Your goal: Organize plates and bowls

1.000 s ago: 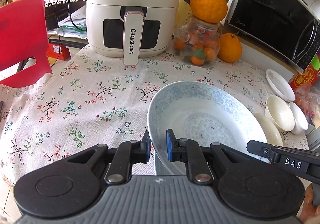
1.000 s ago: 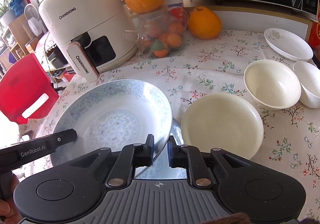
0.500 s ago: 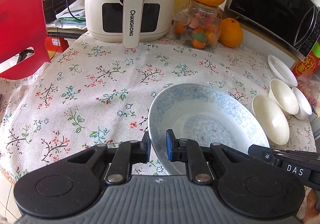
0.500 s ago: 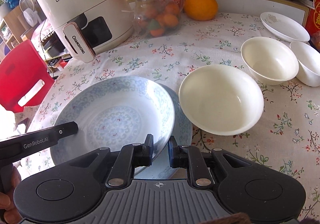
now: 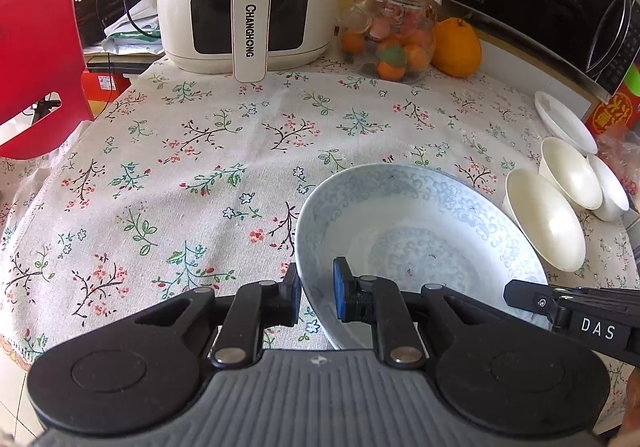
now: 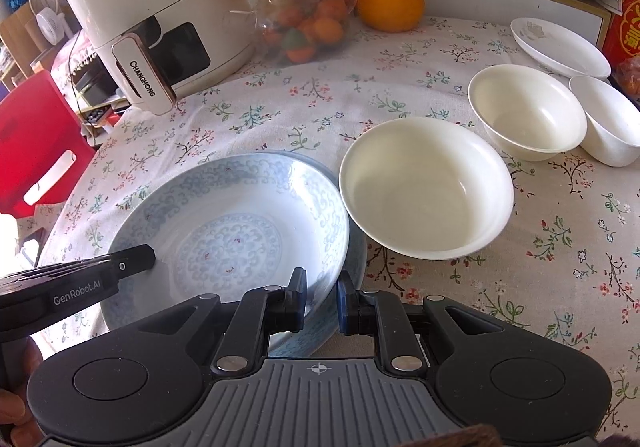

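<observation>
Blue-patterned plate sat low over the floral desk, its near rim pinched on both sides: your left claw gripped the left edge, your right claw the right edge, each with one pad inside the rim and one outside. Beneath it you had a second blue-patterned plate, only a sliver of which showed, so whether the two touched was hard to tell. Just beside them stood the large white bowl, with two smaller white bowls and a white saucer farther right. To seat the plate well, you needed to keep both grips level, centre it over the lower plate, lower it flat without clipping the large bowl, and release both sides together.
</observation>
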Motion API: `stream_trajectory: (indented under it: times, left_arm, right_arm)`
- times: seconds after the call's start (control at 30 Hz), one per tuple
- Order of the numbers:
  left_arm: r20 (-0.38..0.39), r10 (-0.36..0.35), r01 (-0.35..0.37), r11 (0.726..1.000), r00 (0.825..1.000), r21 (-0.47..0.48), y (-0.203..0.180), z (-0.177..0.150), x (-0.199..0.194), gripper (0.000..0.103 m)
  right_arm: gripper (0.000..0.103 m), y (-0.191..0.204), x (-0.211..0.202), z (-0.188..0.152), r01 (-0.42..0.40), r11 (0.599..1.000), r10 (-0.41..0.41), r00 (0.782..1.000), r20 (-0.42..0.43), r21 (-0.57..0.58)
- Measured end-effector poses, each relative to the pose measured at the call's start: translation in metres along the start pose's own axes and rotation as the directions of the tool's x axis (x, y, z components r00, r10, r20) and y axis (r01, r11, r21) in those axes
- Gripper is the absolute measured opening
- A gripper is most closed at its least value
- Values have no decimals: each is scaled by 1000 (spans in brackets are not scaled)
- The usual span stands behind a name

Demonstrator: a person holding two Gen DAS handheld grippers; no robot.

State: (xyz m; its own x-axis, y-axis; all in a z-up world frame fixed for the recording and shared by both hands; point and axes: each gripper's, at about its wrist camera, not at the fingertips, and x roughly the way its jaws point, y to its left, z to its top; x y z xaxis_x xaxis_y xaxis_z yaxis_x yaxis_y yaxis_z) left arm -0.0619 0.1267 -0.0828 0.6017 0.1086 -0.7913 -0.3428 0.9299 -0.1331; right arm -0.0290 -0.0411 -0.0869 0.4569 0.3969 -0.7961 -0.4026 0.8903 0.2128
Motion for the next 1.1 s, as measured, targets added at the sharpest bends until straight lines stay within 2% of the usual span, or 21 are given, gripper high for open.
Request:
stream_trajectory:
  times: [0.67, 1.1]
  left_arm:
    - [8, 16, -16, 1000, 1000, 26, -3, -2, 2, 15]
    - [-9, 15, -15, 1000, 1000, 27, -3, -1, 5, 15]
  right_arm:
    - [17, -1, 2, 0, 9, 1000, -9, 1000, 10, 6]
    - [18, -8, 2, 3, -17, 998, 17, 1000, -9, 63]
